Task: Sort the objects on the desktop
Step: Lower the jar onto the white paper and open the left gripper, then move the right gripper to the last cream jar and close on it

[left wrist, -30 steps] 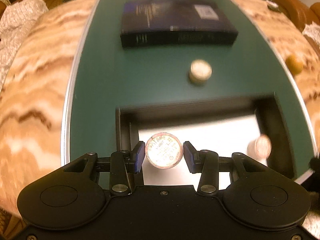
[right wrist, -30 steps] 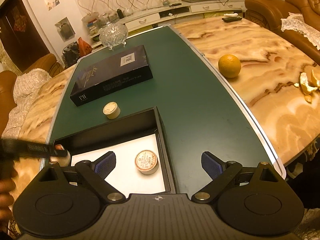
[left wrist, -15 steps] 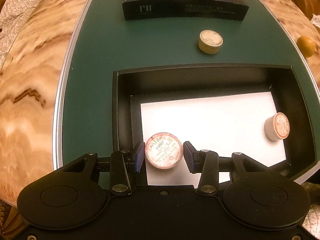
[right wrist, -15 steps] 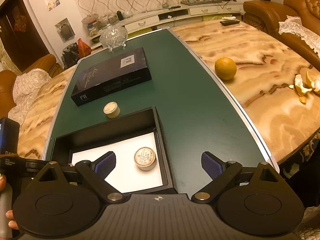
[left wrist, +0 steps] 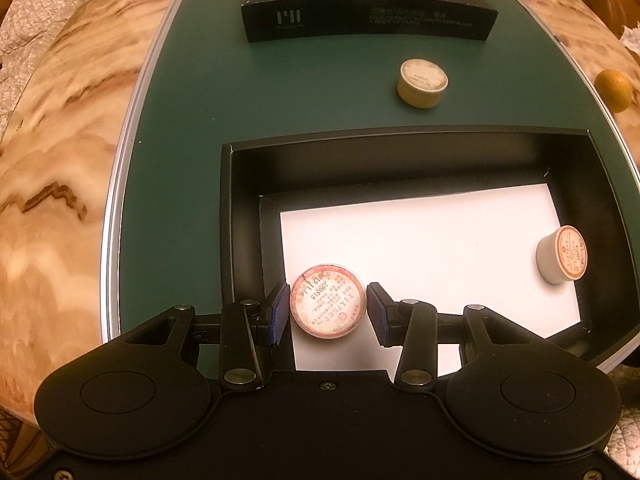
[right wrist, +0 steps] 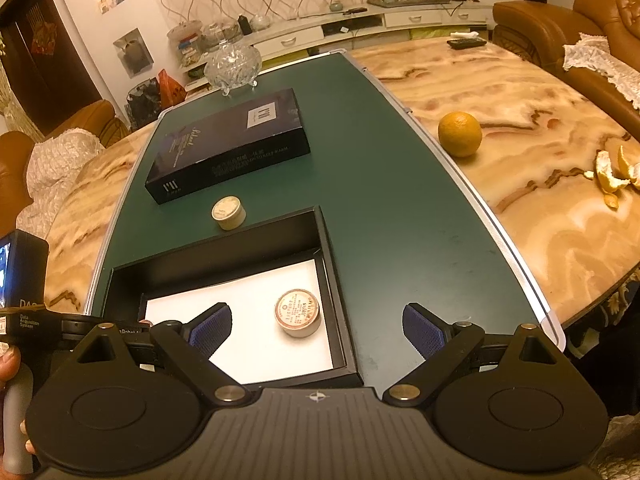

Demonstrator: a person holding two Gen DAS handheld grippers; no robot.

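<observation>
My left gripper (left wrist: 327, 312) has a round tin with a red-printed lid (left wrist: 328, 306) between its pads, low over the near left corner of the open black box (left wrist: 228, 216). A small gap shows on each side of the tin. A second red-lidded tin (left wrist: 562, 254) lies in the box at the right; it also shows in the right wrist view (right wrist: 298, 312). A cream tin (left wrist: 423, 83) stands on the green mat beyond the box, also in the right wrist view (right wrist: 229, 213). My right gripper (right wrist: 316, 328) is open and empty above the box's near right corner.
A closed dark box (right wrist: 228, 152) lies at the far end of the green mat (right wrist: 392, 184). A glass bowl (right wrist: 233, 65) stands behind it. An orange (right wrist: 460, 134) and peel (right wrist: 614, 178) lie on the marble table at the right.
The left gripper has come lower and nearer over the box with the tin between its pads. The pads now stand slightly off the tin. The right gripper has barely moved.
</observation>
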